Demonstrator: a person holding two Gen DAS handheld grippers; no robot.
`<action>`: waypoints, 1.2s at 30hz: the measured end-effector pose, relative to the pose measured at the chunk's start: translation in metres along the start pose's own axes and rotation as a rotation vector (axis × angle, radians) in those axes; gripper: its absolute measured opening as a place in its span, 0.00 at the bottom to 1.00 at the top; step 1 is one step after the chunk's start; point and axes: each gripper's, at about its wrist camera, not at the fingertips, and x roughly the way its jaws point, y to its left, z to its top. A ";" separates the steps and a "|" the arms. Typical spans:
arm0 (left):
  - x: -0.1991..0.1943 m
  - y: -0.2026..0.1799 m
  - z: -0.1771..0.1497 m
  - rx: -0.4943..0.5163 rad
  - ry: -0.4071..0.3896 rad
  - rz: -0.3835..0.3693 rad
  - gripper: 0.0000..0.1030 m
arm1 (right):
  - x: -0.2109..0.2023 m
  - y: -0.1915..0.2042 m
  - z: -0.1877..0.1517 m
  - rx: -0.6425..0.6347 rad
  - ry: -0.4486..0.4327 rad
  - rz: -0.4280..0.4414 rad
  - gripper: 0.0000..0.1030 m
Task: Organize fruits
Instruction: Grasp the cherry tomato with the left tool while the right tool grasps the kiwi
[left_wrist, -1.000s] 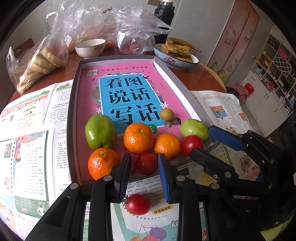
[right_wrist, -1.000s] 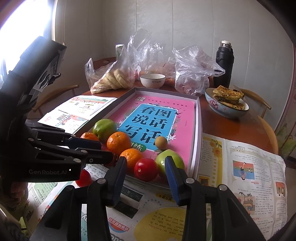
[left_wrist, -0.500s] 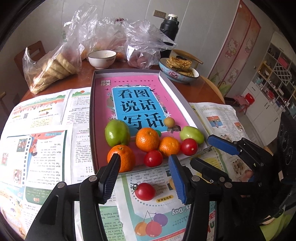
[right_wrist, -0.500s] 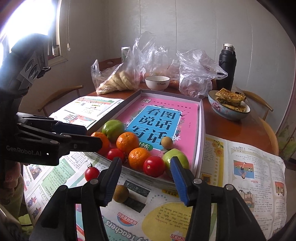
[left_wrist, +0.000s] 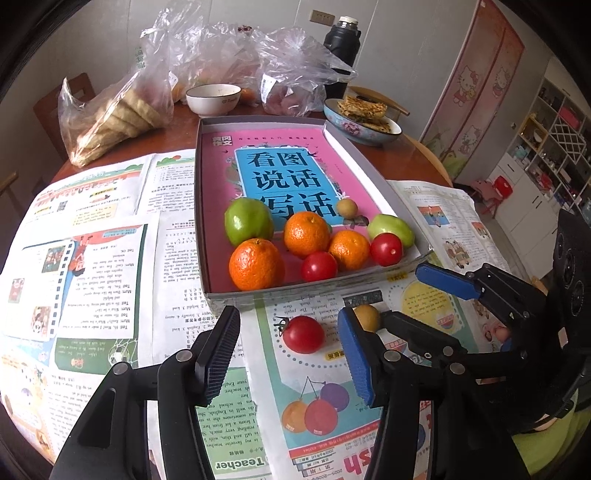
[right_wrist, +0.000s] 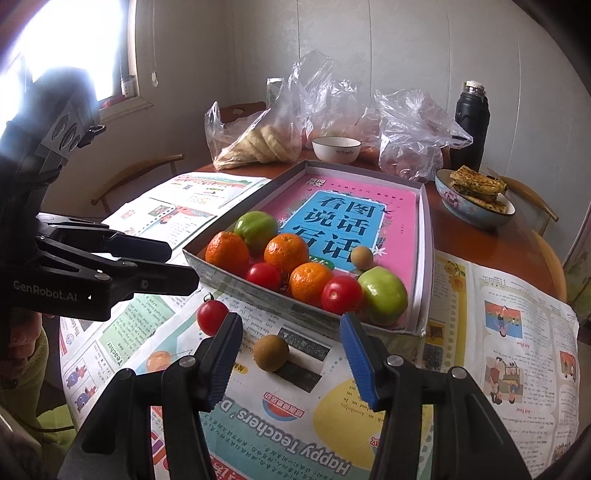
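Observation:
A shallow grey box (left_wrist: 201, 236) (right_wrist: 426, 236) with a pink book inside holds several fruits at its near end: oranges (left_wrist: 256, 264), green apples (left_wrist: 248, 220), red tomatoes (left_wrist: 318, 266) and a small brown fruit (left_wrist: 346, 208). A loose red tomato (left_wrist: 303, 334) (right_wrist: 212, 316) and a loose brown fruit (left_wrist: 366, 316) (right_wrist: 271, 352) lie on the newspaper before the box. My left gripper (left_wrist: 290, 350) is open, just short of the tomato. My right gripper (right_wrist: 291, 354) is open, framing the brown fruit, and also shows in the left view (left_wrist: 406, 295).
Newspapers (left_wrist: 92, 258) cover the round wooden table. Behind the box stand a white bowl (left_wrist: 213, 99), plastic bags of food (left_wrist: 114, 114), a black flask (left_wrist: 341, 55) and a blue bowl of flatbread (left_wrist: 364, 120). Wooden chairs (right_wrist: 136, 177) surround the table.
Both grippers pulled back and rose from the box, and both opened wider. The loose tomato and brown fruit now lie in front of the fingers.

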 end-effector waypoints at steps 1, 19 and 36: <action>0.001 -0.001 -0.001 0.007 0.005 -0.003 0.55 | 0.002 0.000 -0.002 0.000 0.011 0.003 0.53; 0.031 0.000 -0.016 0.030 0.082 -0.011 0.55 | 0.032 0.014 -0.016 -0.030 0.122 0.017 0.50; 0.051 -0.004 -0.015 0.021 0.107 -0.041 0.44 | 0.045 0.008 -0.012 -0.001 0.153 0.035 0.28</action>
